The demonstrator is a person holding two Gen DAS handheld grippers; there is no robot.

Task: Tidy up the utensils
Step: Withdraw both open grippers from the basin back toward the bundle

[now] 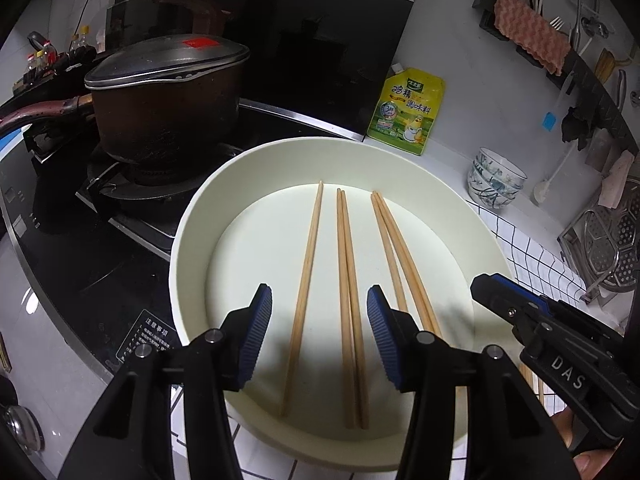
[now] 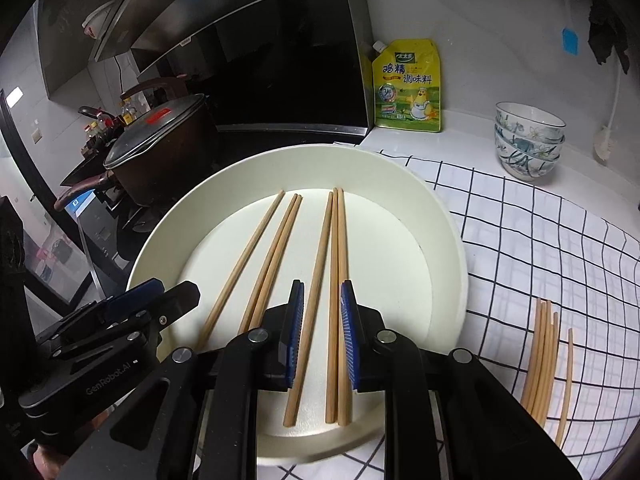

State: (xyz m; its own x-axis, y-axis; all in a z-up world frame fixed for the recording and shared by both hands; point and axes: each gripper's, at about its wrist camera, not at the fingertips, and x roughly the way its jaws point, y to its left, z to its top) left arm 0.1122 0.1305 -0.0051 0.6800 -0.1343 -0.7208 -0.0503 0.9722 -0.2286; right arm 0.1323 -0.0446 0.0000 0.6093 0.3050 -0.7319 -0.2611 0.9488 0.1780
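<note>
Chopsticks (image 1: pixel 348 304) are laid lengthwise in a shallow white tray (image 1: pixel 192 216) beside the stove: a single stick (image 1: pixel 304 296) at left, a touching pair in the middle, a cluster of three (image 2: pixel 334 300) at right. Left gripper (image 1: pixel 320 336) is held over the near part of the tray, jaws parted, nothing pinched; the single stick and the middle pair are seen between its blue pads (image 1: pixel 256 336), pads clear of the wood. Right gripper (image 2: pixel 322 336) is held over the right cluster, jaws only narrowly apart; the three sticks are seen in the gap, and contact with the pads cannot be told. A loose bundle (image 2: pixel 544 360) of more chopsticks is left on the checked cloth (image 2: pixel 540 240), right of the tray, well apart from both grippers.
</note>
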